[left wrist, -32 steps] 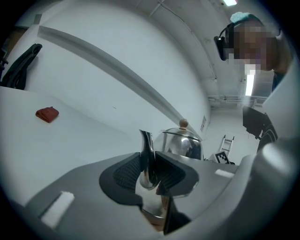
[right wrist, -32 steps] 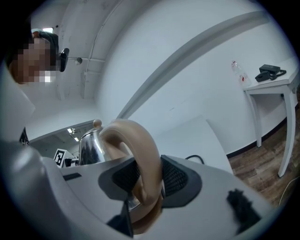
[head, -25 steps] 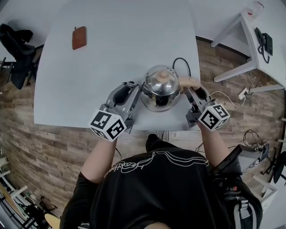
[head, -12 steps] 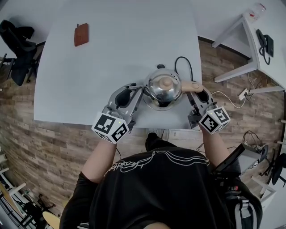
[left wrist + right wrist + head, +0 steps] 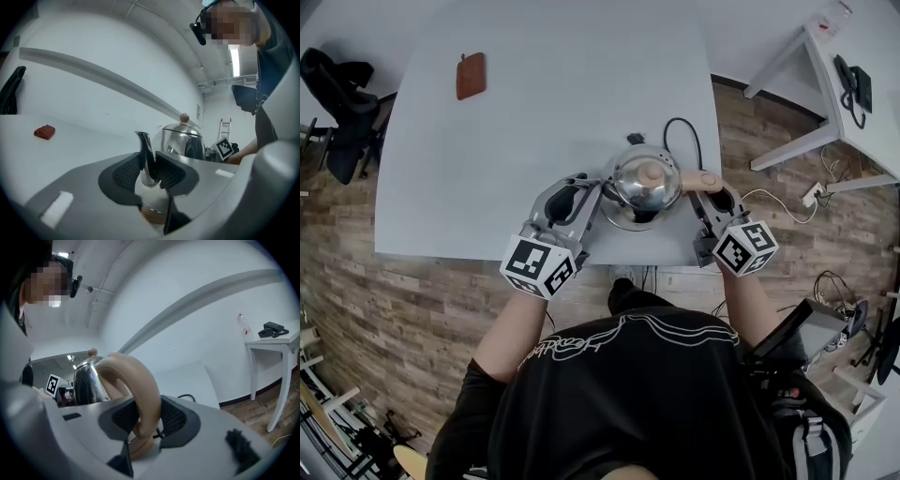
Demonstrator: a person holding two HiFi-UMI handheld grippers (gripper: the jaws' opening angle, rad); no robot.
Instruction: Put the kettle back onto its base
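A shiny steel kettle (image 5: 644,185) with a tan knob and tan handle (image 5: 136,390) is held near the front edge of the grey table (image 5: 534,122). It is right over its dark round base (image 5: 617,219); I cannot tell whether it rests on it. My left gripper (image 5: 598,193) is shut on the curved spout (image 5: 146,154) from the left, the pads on either side of it. On the right, my right gripper (image 5: 701,193) is shut on the handle loop. The base's black cord (image 5: 680,131) runs off behind the kettle.
A brown pouch (image 5: 470,75) lies far back on the left of the table. A black chair (image 5: 337,103) stands left of the table. A white side table (image 5: 825,66) with a black phone stands at the right, with cables on the wooden floor below it.
The kettle has sunk toward the table and shifted slightly farther away, onto the spot of the base. Both grippers went down with it, still holding spout and handle.
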